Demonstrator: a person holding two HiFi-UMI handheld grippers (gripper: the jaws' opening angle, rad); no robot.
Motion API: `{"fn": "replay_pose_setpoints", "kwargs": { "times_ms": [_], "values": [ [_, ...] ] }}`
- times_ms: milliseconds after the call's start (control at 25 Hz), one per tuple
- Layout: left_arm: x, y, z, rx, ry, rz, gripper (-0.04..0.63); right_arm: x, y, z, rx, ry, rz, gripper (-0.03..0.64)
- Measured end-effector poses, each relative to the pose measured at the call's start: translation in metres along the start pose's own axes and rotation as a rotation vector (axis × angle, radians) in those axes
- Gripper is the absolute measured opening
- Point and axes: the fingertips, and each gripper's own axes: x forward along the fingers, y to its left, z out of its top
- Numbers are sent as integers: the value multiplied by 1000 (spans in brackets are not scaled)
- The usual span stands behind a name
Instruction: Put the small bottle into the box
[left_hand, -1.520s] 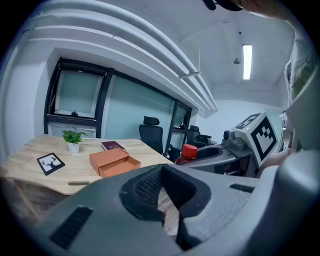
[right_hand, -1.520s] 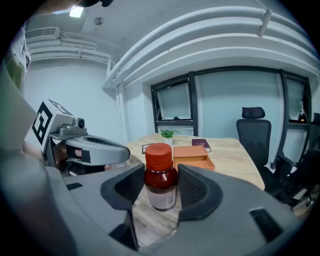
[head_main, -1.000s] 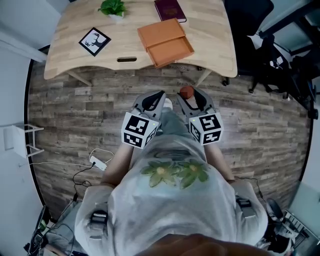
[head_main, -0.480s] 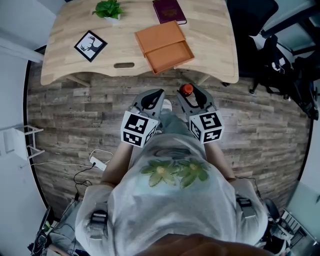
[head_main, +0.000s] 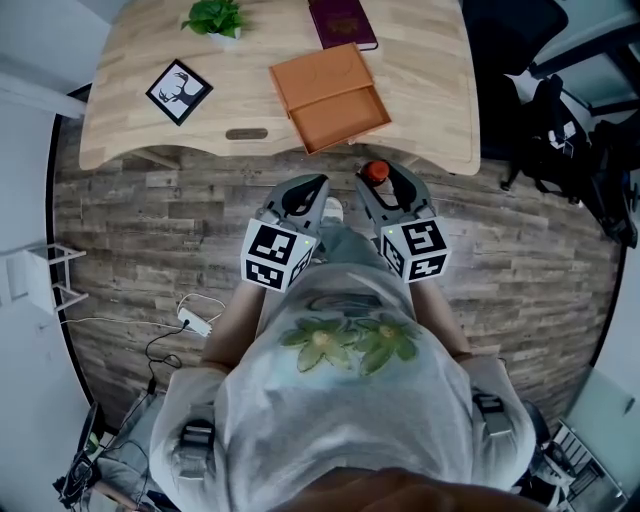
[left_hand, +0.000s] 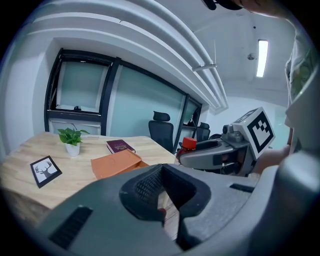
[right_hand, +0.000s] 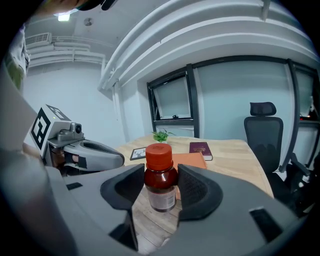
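A small brown bottle (right_hand: 160, 182) with a red cap stands upright between the jaws of my right gripper (right_hand: 159, 194), which is shut on it. In the head view the right gripper (head_main: 385, 188) holds the bottle (head_main: 374, 172) over the wood floor, just short of the table's front edge. The orange box (head_main: 330, 85) lies open on the table, its lid beside it, ahead and slightly left of the bottle. My left gripper (head_main: 300, 200) hovers beside the right one, shut and holding nothing. From the left gripper view the box (left_hand: 117, 162) is ahead and the bottle's cap (left_hand: 188, 143) is to the right.
The light wooden table (head_main: 130, 130) carries a potted plant (head_main: 215, 15), a framed deer picture (head_main: 180, 88) and a maroon book (head_main: 342, 20). Black office chairs (head_main: 560, 110) stand to the right. A white power strip (head_main: 190, 322) and cables lie on the floor at left.
Both grippers and the held bottle have moved forward toward the table's front edge; the bottle's cap is now close under that edge. Neither grip has changed.
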Motion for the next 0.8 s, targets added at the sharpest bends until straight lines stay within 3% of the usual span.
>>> {"fn": "replay_pose_setpoints", "kwargs": {
  "times_ms": [800],
  "values": [
    [50,29,30,-13,3,44,7,44,-48,26,-5,-4,43,206]
  ]
}}
